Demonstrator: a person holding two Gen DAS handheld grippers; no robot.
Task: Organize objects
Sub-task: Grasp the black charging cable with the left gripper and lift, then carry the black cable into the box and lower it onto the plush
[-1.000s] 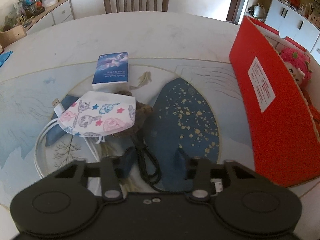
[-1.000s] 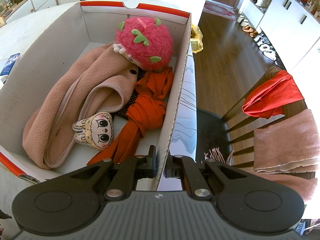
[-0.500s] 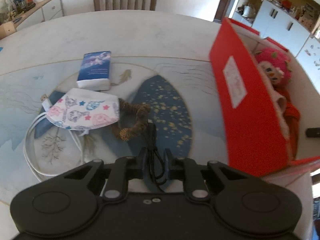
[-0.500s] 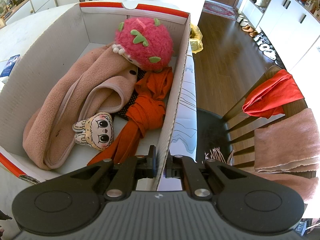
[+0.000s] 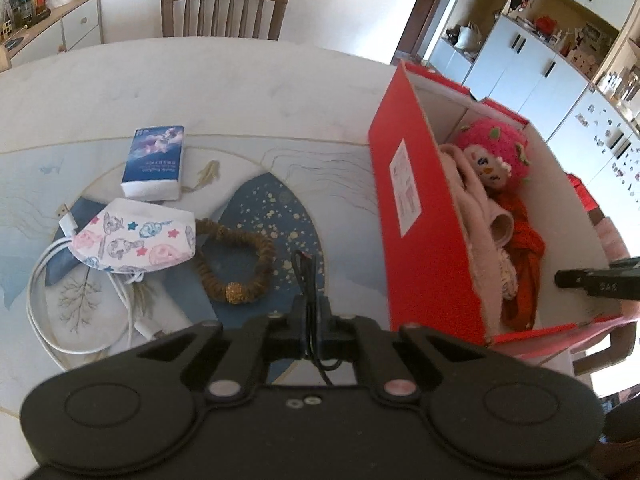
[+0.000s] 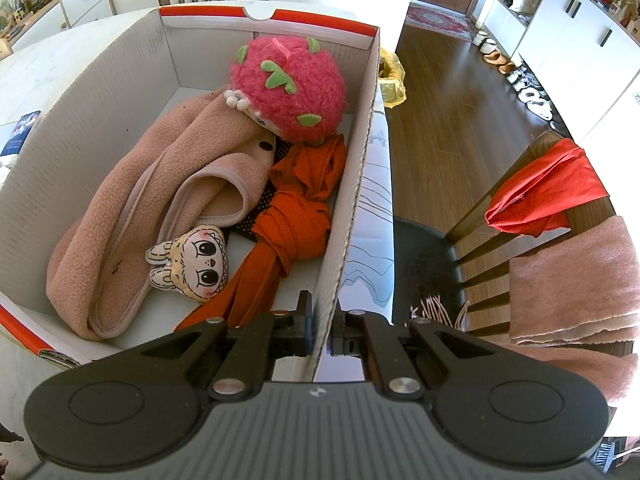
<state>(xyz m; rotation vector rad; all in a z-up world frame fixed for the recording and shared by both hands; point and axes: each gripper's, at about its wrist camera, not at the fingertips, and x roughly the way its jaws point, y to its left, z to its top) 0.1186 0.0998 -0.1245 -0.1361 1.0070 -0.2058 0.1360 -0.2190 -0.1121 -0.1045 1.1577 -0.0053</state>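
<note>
I am seeing my left gripper (image 5: pixel 311 318) pinching a thin black cable (image 5: pixel 306 276), its loop sticking up past the fingertips above the bench (image 5: pixel 240 92). On the bench are lying a patterned face mask (image 5: pixel 136 236), a white cable (image 5: pixel 48 300), a tissue pack (image 5: pixel 154 166) and a brown beaded bracelet (image 5: pixel 240 264). My right gripper (image 6: pixel 320 320) is clamping the side wall of the red cardboard box (image 6: pixel 352 184), one finger inside, one outside. The box is holding a pink plush doll (image 6: pixel 288 92), a pink fleece (image 6: pixel 160 184), an orange cloth (image 6: pixel 296 220) and a small bunny-eared doll (image 6: pixel 192 266).
</note>
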